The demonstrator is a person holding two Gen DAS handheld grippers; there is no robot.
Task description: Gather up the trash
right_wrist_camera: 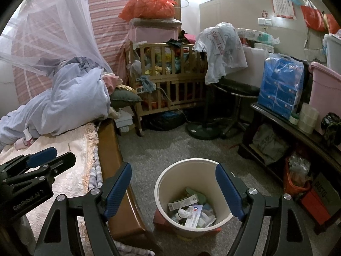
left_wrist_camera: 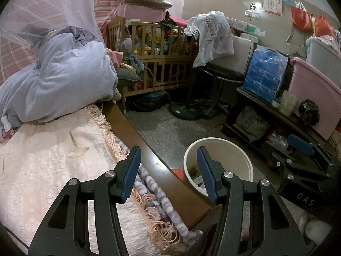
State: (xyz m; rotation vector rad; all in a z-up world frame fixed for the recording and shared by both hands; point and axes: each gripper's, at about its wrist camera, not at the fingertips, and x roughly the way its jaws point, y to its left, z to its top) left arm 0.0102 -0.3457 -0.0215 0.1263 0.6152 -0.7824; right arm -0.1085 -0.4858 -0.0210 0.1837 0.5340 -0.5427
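Bedding lay at the far left: a cream quilted cover (right_wrist_camera: 70, 147) with a fringed edge, a pale blue duvet (right_wrist_camera: 64, 100) heaped on it under a gauzy net. The left gripper (left_wrist_camera: 168, 170) hovered over the wooden bed rail (left_wrist_camera: 149, 155), its blue-padded fingers (left_wrist_camera: 132, 170) spread apart with nothing between them; in the right wrist view only part of it showed, at the left edge.

Right of the rail, on the grey speckled floor (right_wrist_camera: 149, 149), stood the trash bin (right_wrist_camera: 168, 183), a round cream bucket close beside the bed. It held crumpled white paper, printed wrappers, a small carton and something green, piled low at the bottom. The right gripper (right_wrist_camera: 173, 189) hung above it with fingers (right_wrist_camera: 229, 189) spread wide and empty, framing the bin's mouth.

In the left wrist view the bin was partly hidden behind the left gripper's right finger, so its contents were barely readable there. Something red sat under or against the bin's base; what it was I could not tell. The labels on the wrappers were too small to read.
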